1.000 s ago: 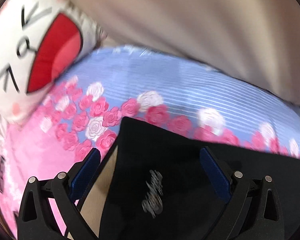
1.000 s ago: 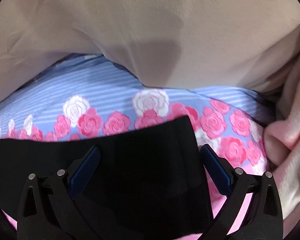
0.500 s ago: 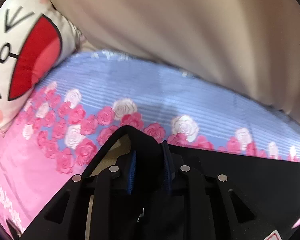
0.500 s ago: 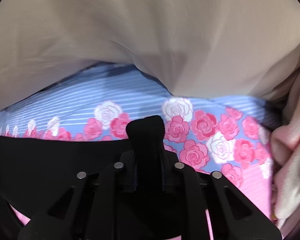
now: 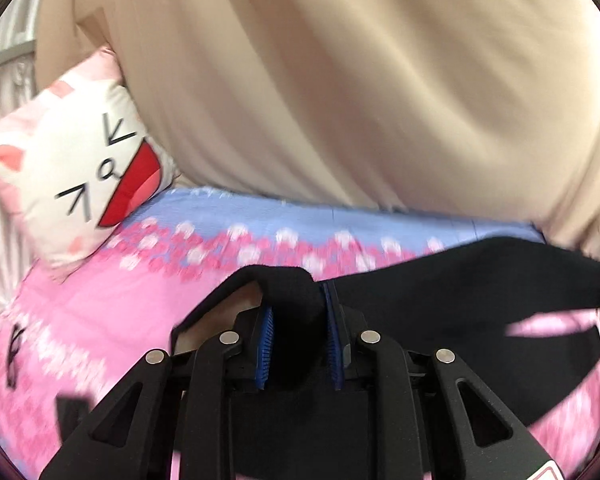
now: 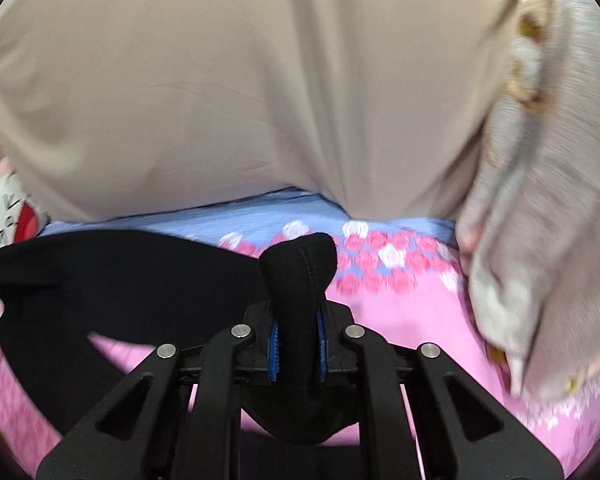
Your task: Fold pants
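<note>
The black pants hang stretched between my two grippers above a pink and blue rose-print bedsheet. My left gripper is shut on a bunched edge of the pants, with the cloth running off to the right. My right gripper is shut on another bunched edge of the pants, with the cloth running off to the left. The lower part of the pants is hidden behind the gripper bodies.
A large beige cloth fills the far side in both views. A white cat-face pillow lies at the far left. A pale patterned blanket is heaped at the right of the bedsheet.
Both grippers went from open over the flat pants to shut on their edge. They have since lifted it off the sheet and pulled back, so more of the bed shows.
</note>
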Available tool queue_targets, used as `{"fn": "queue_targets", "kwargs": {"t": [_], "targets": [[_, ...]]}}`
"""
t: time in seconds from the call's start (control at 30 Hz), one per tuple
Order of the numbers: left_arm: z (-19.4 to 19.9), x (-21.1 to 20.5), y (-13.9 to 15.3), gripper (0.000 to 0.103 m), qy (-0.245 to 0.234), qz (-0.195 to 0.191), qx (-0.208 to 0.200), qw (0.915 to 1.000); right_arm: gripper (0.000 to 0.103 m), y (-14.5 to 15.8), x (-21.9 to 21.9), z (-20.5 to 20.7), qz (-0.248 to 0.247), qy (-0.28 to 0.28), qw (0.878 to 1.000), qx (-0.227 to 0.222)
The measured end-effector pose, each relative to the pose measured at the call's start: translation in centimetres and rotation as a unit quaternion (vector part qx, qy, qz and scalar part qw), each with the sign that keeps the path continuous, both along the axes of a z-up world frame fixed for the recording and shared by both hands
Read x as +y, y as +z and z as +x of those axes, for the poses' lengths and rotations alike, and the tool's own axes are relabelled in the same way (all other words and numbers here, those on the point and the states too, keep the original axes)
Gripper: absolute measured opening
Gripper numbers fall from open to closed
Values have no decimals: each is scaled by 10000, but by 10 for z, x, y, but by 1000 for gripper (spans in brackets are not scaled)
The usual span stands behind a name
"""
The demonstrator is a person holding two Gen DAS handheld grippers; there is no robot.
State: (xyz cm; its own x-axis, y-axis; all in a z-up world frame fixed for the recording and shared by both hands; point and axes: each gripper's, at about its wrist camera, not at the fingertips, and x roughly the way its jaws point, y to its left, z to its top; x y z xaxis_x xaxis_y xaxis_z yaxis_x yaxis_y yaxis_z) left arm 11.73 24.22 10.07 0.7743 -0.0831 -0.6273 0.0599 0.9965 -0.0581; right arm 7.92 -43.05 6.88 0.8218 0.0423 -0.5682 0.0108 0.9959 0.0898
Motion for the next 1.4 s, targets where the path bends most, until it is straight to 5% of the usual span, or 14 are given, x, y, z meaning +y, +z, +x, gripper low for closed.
{"fn": "queue_targets", "kwargs": {"t": [0.2, 0.33, 0.53, 0.7, 0.77, 0.83, 0.93, 0.97, 1.0, 1.13, 1.23, 1.3, 1.4], "targets": [[-53, 19, -88, 22, 378, 527, 1029, 9926, 13, -56, 0, -76, 38, -34, 9991, 428], [-55, 34, -146, 22, 712, 412, 1638, 9831, 13, -97, -2, -98, -39, -161, 9970, 757], [-38, 38, -112, 22, 798, 228, 1238, 9888, 13, -92, -8, -94, -49, -216, 9974, 687], [-21, 33, -69, 23, 704, 499, 925, 9920, 13, -24, 11, -95, -434, -2, 9986, -300], [-26, 38, -73, 24, 743, 582, 1050, 9900, 14, -24, 23, -107, -845, 84, 9962, -215], [-32, 44, -94, 36, 760, 630, 1308, 9865, 22, -53, 21, -115, -1073, 85, 9938, 275], [-49, 56, -128, 48, 877, 631, 1782, 9780, 61, -109, 1, -138, -1102, -164, 9879, 1075], [-58, 61, -132, 48, 981, 677, 1813, 9762, 79, -114, -6, -155, -895, -236, 9902, 1046], [-64, 65, -131, 53, 1056, 686, 1775, 9760, 84, -113, -12, -169, -731, -313, 9918, 997], [-82, 84, -78, 55, 1581, 623, 1211, 9780, 84, -84, -25, -199, -280, -450, 9963, 678], [-80, 68, -38, 59, 1772, 816, 662, 9785, 84, -62, -44, -192, 601, -448, 9959, 510], [-76, 39, -16, 70, 1652, 850, 293, 9821, 84, -60, -61, -180, 1465, -473, 9870, 470], [-70, -2, -6, 70, 1164, 611, 78, 9913, 84, -62, -82, -182, 2622, -340, 9643, 136]]}}
